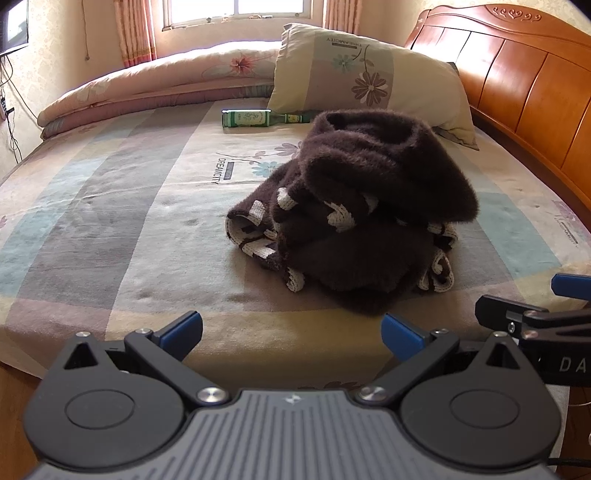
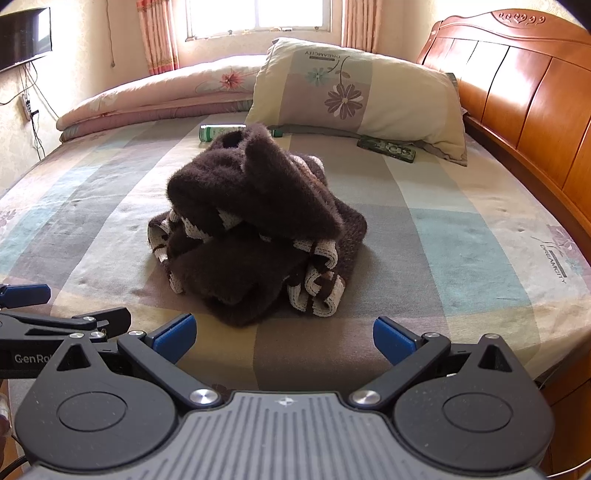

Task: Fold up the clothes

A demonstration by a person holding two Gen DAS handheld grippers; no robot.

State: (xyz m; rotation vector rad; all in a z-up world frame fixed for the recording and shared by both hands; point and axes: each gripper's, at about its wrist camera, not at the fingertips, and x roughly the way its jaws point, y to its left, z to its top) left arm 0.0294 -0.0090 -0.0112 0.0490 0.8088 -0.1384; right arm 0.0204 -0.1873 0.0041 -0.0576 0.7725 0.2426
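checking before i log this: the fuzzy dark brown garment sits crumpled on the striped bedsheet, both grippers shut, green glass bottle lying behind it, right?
One thing is wrong: both grippers are open, not shut. The left gripper and right gripper each show blue pads spread wide in their own wrist views. The fuzzy dark brown garment is crumpled on the striped bedsheet, green glass bottle behind.

bed [image 2: 461, 221]: striped sheet | headboard [image 2: 524, 92]: wood, right | window [image 2: 255, 14]: bright, curtained | TV [image 2: 24, 37]: left wall

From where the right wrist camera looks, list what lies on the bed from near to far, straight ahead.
Open right tool → crumpled fuzzy dark brown garment with cream patterned trim → green glass bottle lying on its side → cream floral pillow → rolled pink floral quilt.
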